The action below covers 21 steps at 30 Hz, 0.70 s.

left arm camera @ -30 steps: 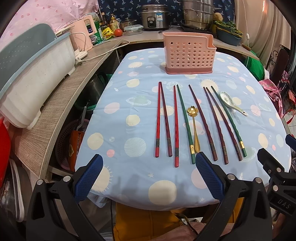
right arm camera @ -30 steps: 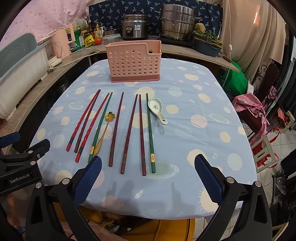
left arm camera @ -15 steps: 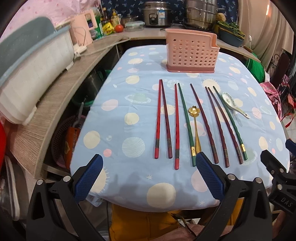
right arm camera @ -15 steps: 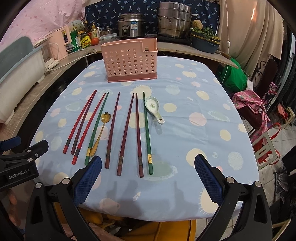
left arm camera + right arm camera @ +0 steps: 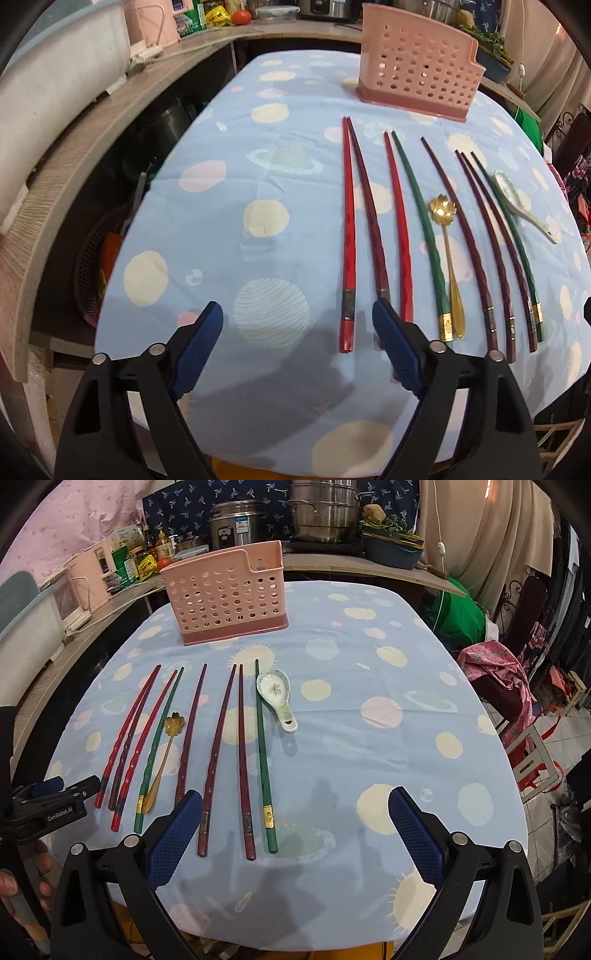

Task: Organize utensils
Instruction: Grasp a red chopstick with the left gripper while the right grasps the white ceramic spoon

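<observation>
Utensils lie in a row on the tablecloth [image 5: 369,760], handles toward the near edge, none in the basket [image 5: 225,598] yet. Tablecloth is blue with pale dots, covers the whole table. Pink perforated basket stands upright at the far side, well apart from the row.

Left gripper [image 5: 297,338] is over the near left of the row, jaws closing but apart, gripping nothing; the red chopstick's [image 5: 348,240] handle end lies between the pads in view, and the right pad overlaps the handle of the dark red one just beside it. Right gripper [image 5: 295,825] is over the near right end, jaws wide apart, holding nothing; handle ends of two maroon chopsticks and the rightmost green chopstick [image 5: 263,753] sit between its pads.

White ceramic spoon [image 5: 277,698] lies just right of that green chopstick. Gold flower spoon [image 5: 446,251] lies mid-row, beside another green chopstick.
</observation>
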Each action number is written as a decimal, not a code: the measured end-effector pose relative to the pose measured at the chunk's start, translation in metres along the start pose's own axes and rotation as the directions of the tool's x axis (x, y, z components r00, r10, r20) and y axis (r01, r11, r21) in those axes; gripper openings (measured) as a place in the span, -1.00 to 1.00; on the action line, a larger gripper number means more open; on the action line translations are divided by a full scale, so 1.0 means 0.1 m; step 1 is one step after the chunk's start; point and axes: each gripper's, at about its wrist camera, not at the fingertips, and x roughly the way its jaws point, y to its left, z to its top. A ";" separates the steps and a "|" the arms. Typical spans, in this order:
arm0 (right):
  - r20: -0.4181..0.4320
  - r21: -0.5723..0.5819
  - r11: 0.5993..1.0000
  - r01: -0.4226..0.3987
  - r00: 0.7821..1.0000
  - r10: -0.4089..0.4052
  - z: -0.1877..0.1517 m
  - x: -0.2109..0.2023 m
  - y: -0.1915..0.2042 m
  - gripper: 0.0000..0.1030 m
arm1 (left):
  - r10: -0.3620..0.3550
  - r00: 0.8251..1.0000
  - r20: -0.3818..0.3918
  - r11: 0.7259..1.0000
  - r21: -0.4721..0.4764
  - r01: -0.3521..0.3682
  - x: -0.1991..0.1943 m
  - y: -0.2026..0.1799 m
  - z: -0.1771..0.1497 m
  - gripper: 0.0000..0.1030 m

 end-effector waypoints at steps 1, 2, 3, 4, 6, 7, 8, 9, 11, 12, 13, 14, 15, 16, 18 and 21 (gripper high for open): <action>-0.002 0.002 1.000 0.002 1.000 -0.002 0.01 0.02 -0.01 0.87 | -0.008 1.000 -0.008 1.000 -0.003 0.008 0.03 0.00 0.00 0.43; -0.004 0.003 1.000 0.002 1.000 -0.002 0.02 0.04 -0.02 0.87 | -0.016 1.000 -0.018 1.000 -0.006 0.016 0.06 0.00 0.00 0.38; -0.007 0.004 1.000 0.001 1.000 -0.001 0.03 0.06 -0.02 0.87 | -0.024 0.999 -0.022 1.000 -0.007 0.024 0.08 0.01 0.00 0.31; -0.009 0.004 1.000 0.001 1.000 -0.001 0.04 0.08 -0.03 0.87 | -0.037 0.999 -0.026 0.999 -0.009 0.037 0.10 0.01 0.00 0.18; -0.011 0.005 1.000 0.002 1.000 -0.002 0.06 0.11 -0.02 0.87 | -0.058 0.998 -0.035 0.998 -0.005 0.058 0.12 0.00 0.00 -0.02; -0.010 0.004 1.000 0.003 1.000 -0.003 0.08 0.13 -0.02 0.87 | -0.058 0.998 -0.030 0.998 0.001 0.058 0.11 -0.01 0.00 -0.17; -0.010 0.002 1.000 0.003 1.000 -0.003 0.10 0.14 -0.02 0.86 | -0.071 0.997 -0.030 0.997 0.005 0.072 0.11 -0.02 0.01 -0.26; -0.010 0.000 1.000 0.003 1.000 -0.003 0.11 0.15 -0.01 0.85 | -0.081 0.996 -0.030 0.997 0.006 0.081 0.11 -0.02 0.02 -0.48; -0.009 -0.001 1.000 0.001 1.000 -0.001 0.14 0.18 0.00 0.82 | -0.104 0.994 -0.039 0.995 0.001 0.104 0.11 -0.03 0.04 -0.78; -0.008 -0.003 1.000 -0.002 1.000 0.002 0.16 0.19 0.00 0.81 | -0.108 0.993 -0.041 0.994 -0.004 0.108 0.12 -0.02 0.04 -0.83; -0.007 -0.005 1.000 -0.005 1.000 0.005 0.17 0.20 0.01 0.77 | -0.108 0.993 -0.041 0.994 -0.005 0.108 0.12 -0.02 0.05 -0.84; -0.006 -0.008 1.000 -0.007 1.000 0.007 0.19 0.21 0.01 0.74 | -0.106 0.994 -0.041 0.994 -0.005 0.105 0.13 -0.02 0.06 -0.84; -0.005 -0.010 1.000 -0.011 1.000 0.011 0.21 0.22 0.01 0.72 | -0.103 0.994 -0.041 0.995 -0.004 0.103 0.13 -0.03 0.07 -0.85; -0.005 -0.010 1.000 -0.016 1.000 0.016 0.23 0.24 0.01 0.67 | -0.100 0.994 -0.043 0.995 -0.005 0.100 0.14 -0.03 0.08 -0.85; -0.004 -0.002 0.999 -0.033 0.999 0.033 0.29 0.28 -0.03 0.58 | -0.095 0.995 -0.044 0.995 -0.009 0.095 0.15 -0.03 0.09 -0.86; -0.002 0.029 0.998 -0.058 0.998 0.058 0.40 0.37 -0.11 0.39 | -0.086 0.995 -0.046 0.996 -0.006 0.086 0.16 -0.04 0.11 -0.86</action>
